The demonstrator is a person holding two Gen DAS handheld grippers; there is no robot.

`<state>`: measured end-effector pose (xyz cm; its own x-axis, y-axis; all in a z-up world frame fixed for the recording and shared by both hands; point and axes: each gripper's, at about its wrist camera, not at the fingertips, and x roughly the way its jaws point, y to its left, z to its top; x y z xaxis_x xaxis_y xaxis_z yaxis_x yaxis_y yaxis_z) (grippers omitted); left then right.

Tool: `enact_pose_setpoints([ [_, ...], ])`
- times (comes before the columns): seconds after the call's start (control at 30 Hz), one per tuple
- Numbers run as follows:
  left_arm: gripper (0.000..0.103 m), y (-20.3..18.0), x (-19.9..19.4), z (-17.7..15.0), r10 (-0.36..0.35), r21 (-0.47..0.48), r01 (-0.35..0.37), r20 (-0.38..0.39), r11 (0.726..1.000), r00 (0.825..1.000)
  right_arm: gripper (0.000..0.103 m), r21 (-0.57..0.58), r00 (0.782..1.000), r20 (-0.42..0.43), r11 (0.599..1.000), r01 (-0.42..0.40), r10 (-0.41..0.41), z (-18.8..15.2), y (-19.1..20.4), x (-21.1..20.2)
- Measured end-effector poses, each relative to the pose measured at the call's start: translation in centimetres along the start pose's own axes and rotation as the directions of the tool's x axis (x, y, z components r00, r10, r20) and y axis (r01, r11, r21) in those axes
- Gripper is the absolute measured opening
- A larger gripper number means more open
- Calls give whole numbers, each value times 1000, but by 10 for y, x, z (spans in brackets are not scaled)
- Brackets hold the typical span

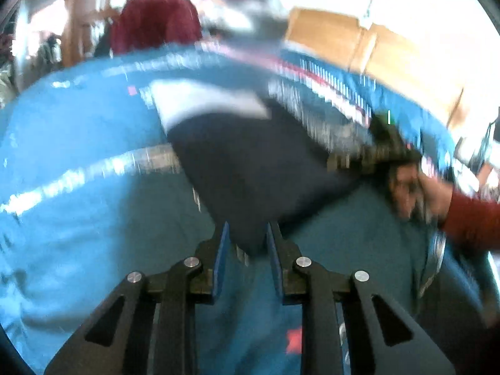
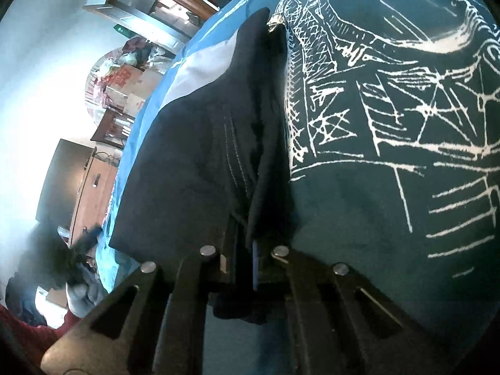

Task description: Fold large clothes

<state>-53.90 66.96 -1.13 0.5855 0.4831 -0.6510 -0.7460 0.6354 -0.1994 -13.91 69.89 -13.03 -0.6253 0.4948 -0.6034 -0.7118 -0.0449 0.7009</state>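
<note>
A corner of a dark navy garment (image 1: 250, 168) is being pinched between the blue pads of the left gripper (image 1: 248, 234), the nearest thing in the left wrist view. In the right wrist view, a bunched fold of the same cloth (image 2: 203, 156) is being clenched by the right gripper (image 2: 247, 259), its jaws nearly together on the fabric. The garment is lying across a blue bedspread (image 1: 78, 131), beside a dark teal spread with white line print (image 2: 390, 125).

Judged from this, a fold is being carried over. Both held edges are best being kept level and taut, so that the layer is being laid flat and not twisted; the bunching at the right gripper is likely needing to be smoothed.

The left view is being smeared by motion. A hand in a red sleeve (image 1: 437, 200) is showing near the garment's far side. Cardboard boxes (image 1: 375, 53) and wooden furniture (image 2: 93, 187) are standing well apart from the cloth, so nothing is seen obstructing it.
</note>
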Motion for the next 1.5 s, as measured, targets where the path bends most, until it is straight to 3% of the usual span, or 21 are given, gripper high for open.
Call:
enact_pose_setpoints([
  [0.07,27,-1,22,12,8,20,-8,-2,1000,1000,3,1,1000,9,1000,2,-2,-1,-1,-1],
  [0.1,27,-1,48,12,9,41,-7,-48,999,999,2,-2,1000,14,1000,9,-9,-2,-2,-3],
  [0.17,28,2,100,-6,76,120,-53,-190,991,979,2,-1,1000,19,1000,7,-7,1,-3,-5],
  [0.23,28,13,97,-6,27,72,-15,-172,997,985,2,-13,1000,23,1000,8,-7,0,-4,-4],
  [0.3,23,15,82,1,58,72,-47,-156,996,986,2,-20,1000,29,1000,3,-3,-1,-6,-3],
  [0.37,21,24,57,14,15,-3,-15,-72,1000,997,3,-20,999,39,1000,-9,9,-2,-8,-4],
  [0.47,21,30,47,41,24,10,-24,36,1000,999,3,-14,999,51,1000,-17,18,-4,-10,-6],
  [0.5,20,32,59,45,36,39,-37,26,999,999,3,-15,998,53,1000,-17,17,-4,-10,-6],
  [0.6,24,34,120,23,95,140,-74,-148,987,984,3,-17,998,55,1000,-21,22,-4,-10,-7],
  [0.7,26,46,109,39,51,86,-39,-148,996,988,3,-17,997,63,999,-37,38,-5,-12,-8],
  [0.77,25,55,95,60,48,75,-44,-63,996,997,3,-13,996,71,998,-54,55,-7,-15,-8],
  [0.87,25,69,108,107,50,70,-52,29,996,998,3,-11,995,78,998,-61,62,-9,-16,-9],
  [0.93,25,81,143,132,69,85,-69,3,994,998,3,-10,995,79,998,-64,65,-9,-15,-10],
  [1.0,29,103,200,143,149,86,-141,-85,986,985,3,-9,994,81,997,-74,75,-10,-18,-11],
  [1.03,29,114,221,144,145,78,-137,-111,988,983,3,-9,994,81,997,-75,75,-11,-19,-11],
  [1.13,22,113,234,153,179,106,-167,-118,980,977,3,-2,992,83,996,-93,93,-11,-25,-12],
  [1.2,18,97,218,150,172,136,-157,-112,978,979,3,1,991,84,995,-103,103,-11,-28,-13],
  [1.23,12,88,201,145,98,115,-87,-99,990,990,3,2,991,85,994,-107,106,-11,-29,-13],
  [1.37,18,27,127,90,-79,175,84,-37,981,996,3,0,990,87,994,-108,108,-11,-31,-15],
  [1.47,18,-16,104,21,-140,277,181,-160,944,977,3,1,991,86,994,-106,106,-11,-32,-16],
  [1.5,17,-27,103,-2,-119,313,178,-200,933,973,3,0,991,85,994,-106,106,-12,-32,-17],
])
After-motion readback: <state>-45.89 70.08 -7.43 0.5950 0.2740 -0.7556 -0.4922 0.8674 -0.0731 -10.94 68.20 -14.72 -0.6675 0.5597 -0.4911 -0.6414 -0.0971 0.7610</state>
